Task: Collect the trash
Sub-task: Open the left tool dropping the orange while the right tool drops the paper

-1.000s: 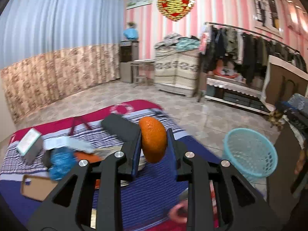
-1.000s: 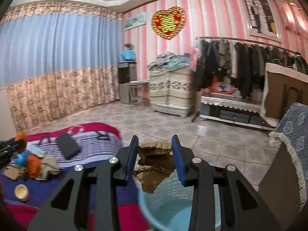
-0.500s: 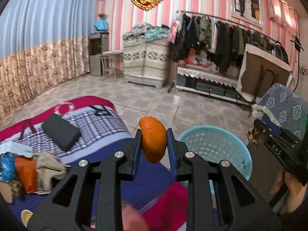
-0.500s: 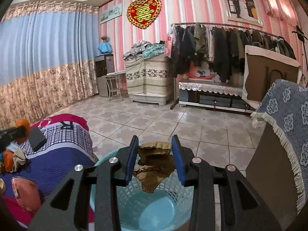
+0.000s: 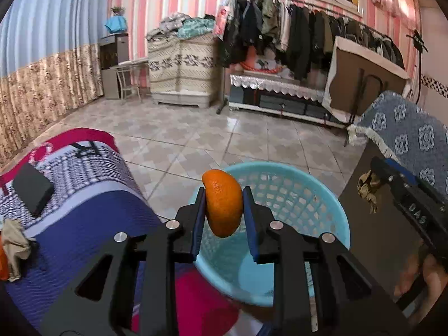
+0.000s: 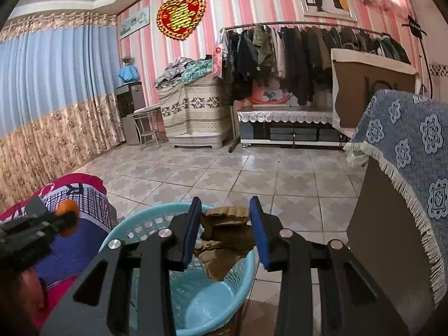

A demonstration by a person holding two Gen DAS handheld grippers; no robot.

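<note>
We hold an orange peel (image 5: 224, 206) in our left gripper (image 5: 223, 216). It is bright orange and bumpy, curved like a little cap, and both blue pads press on its sides. It hangs just above the near rim of the blue basket (image 5: 333, 210).

Our right gripper (image 6: 225, 231) is clamped on a crumpled brown paper (image 6: 224, 240). The paper is wrinkly and torn at the edges, and one bit looks ribbed like cardboard. It hangs over the open top of the basket (image 6: 134, 232) too.

The basket has holes in its wall like a net. We can see its smooth blue bottom, and nothing seems to lie in it, though part of it is hidden behind our grippers. So we think the job is only starting: two bits of trash are picked up and brought to the basket, but not dropped yet.

Beside the basket, on its left, is a bed with a striped blanket (image 5: 92, 196). More stuff waits on it: a rumpled tan scrap (image 5: 14, 247) with something orange at the very edge, near a flat black case (image 5: 32, 189). We think the scrap must be collected, and the case is likely no trash. Behind the basket lies a tiled floor (image 5: 196, 140).
</note>
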